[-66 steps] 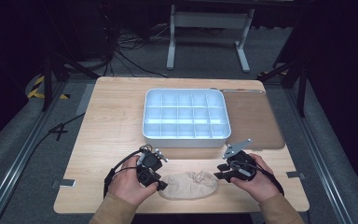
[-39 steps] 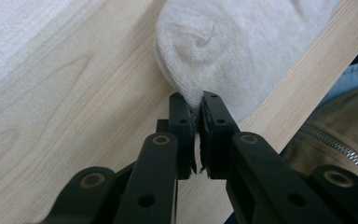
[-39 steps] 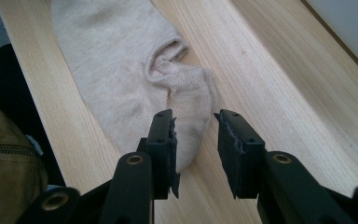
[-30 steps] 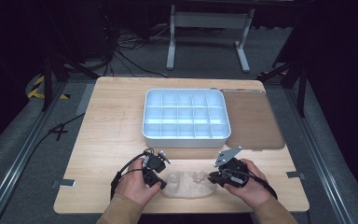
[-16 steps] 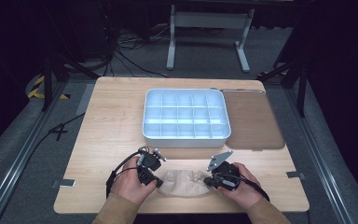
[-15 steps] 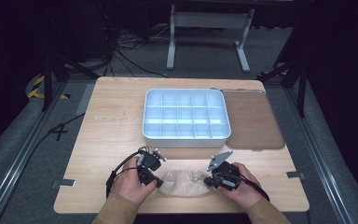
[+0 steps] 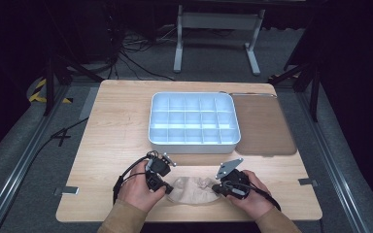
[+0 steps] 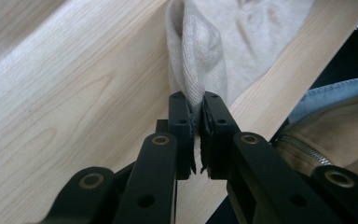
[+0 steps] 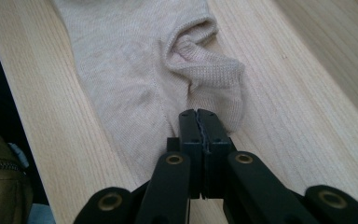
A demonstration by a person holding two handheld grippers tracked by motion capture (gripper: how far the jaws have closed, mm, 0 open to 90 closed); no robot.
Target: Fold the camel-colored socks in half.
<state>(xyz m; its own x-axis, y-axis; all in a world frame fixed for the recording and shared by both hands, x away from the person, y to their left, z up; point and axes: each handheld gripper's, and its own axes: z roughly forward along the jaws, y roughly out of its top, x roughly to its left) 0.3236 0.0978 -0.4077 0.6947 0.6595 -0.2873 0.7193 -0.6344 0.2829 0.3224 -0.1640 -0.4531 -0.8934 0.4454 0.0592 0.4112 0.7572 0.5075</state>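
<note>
High view: beige sock (image 7: pixel 196 190) lies flat near the front edge of the tabletop (image 7: pixel 116 126), long axis running left to right between the hands, well clear of the white divided tray (image 7: pixel 193 121). Left tongs (image 8: pixel 196 119) are pinched on a raised fold at the sock's left end. Right tongs (image 9: pixel 199 128) are closed at the right end, a thin edge of fabric apparently between the jaws. Each hand sits at its own end; any stretch or lift runs along that axis.

Tan sleeves (image 7: pixel 126 219), black tongs (image 8: pixel 196 122) with brass-ringed screw holes, looping black cables, a grey three-cornered plate (image 7: pixel 228 168).
</note>
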